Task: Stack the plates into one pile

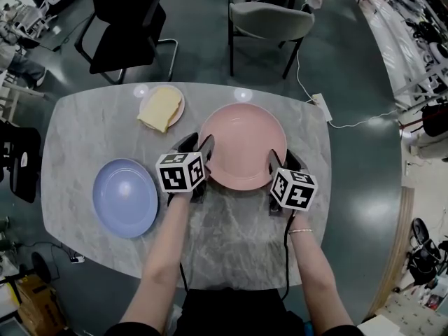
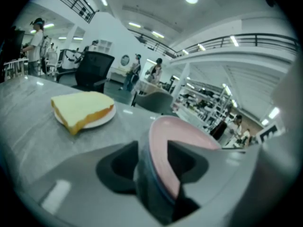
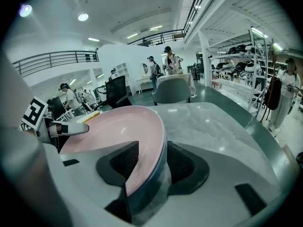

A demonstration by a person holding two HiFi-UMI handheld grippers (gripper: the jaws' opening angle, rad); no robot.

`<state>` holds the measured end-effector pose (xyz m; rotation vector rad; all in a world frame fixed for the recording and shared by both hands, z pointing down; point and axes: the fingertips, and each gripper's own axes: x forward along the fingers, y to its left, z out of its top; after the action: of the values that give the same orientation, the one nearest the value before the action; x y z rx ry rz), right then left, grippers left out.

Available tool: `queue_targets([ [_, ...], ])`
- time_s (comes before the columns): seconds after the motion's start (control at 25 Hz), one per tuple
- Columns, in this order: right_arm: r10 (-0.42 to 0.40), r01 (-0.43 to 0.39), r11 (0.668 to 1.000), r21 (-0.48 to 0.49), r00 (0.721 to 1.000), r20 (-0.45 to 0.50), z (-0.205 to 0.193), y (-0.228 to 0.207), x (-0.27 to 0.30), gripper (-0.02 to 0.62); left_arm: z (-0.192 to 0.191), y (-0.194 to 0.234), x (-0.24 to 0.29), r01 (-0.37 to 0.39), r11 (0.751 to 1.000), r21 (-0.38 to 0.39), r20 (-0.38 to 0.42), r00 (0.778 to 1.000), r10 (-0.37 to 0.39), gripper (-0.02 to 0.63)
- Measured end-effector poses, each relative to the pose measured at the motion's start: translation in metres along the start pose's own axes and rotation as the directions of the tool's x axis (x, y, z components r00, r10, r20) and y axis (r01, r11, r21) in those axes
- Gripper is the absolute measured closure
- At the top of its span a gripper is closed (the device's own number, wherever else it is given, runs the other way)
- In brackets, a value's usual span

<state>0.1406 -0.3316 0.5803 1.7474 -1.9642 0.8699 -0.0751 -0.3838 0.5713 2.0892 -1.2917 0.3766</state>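
A pink plate (image 1: 241,145) lies flat in the middle of the marble table (image 1: 238,250). My left gripper (image 1: 198,145) stands at its left rim and my right gripper (image 1: 283,161) at its right rim. In the left gripper view the pink plate's rim (image 2: 163,157) runs between the open jaws, with dark gaps on both sides. The right gripper view shows the same: the rim (image 3: 142,155) sits loose between the open jaws. A blue plate (image 1: 124,197) lies alone to the left. A small plate with a yellow slice (image 1: 162,108) sits at the back left.
The yellow slice on its small plate (image 2: 83,110) is beyond the left gripper. A grey chair (image 1: 269,21) and a black chair (image 1: 122,19) stand past the table's far edge. A white power strip (image 1: 320,107) lies at the table's right edge.
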Motion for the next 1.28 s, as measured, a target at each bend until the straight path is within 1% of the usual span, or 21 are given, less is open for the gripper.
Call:
queue_targets([
  [0.32,-0.004,0.004,1.0,0.013,1.0,-0.007,0.0,-0.006,0.004,0.43,-0.007,-0.014,0.01,0.013,0.999,0.035,-0.04,0.999,-0.012,0.43],
  [0.56,0.007,-0.007,0.999,0.035,1.0,-0.008,-0.001,-0.007,0.001,0.43,-0.007,-0.017,0.008,0.014,0.999,0.051,-0.045,0.999,-0.012,0.442],
  [0.68,0.022,-0.021,0.998,0.052,1.0,-0.019,-0.002,0.0,-0.003,0.431,-0.007,-0.015,-0.003,0.003,0.999,0.049,-0.042,0.999,-0.001,0.442],
  [0.96,0.057,-0.056,0.997,0.047,0.998,-0.024,0.0,0.007,-0.019,0.449,-0.007,-0.021,-0.031,-0.033,0.999,0.027,-0.014,0.999,0.033,0.442],
  [1.12,0.098,-0.098,0.995,0.018,0.995,-0.021,0.003,0.017,-0.036,0.454,-0.007,-0.024,-0.056,-0.058,0.998,0.012,0.008,0.998,0.058,0.443],
  [1.28,0.148,-0.148,0.989,-0.015,0.989,-0.008,0.007,0.029,-0.054,0.454,-0.011,-0.028,-0.082,-0.092,0.995,-0.023,0.039,0.995,0.093,0.445],
])
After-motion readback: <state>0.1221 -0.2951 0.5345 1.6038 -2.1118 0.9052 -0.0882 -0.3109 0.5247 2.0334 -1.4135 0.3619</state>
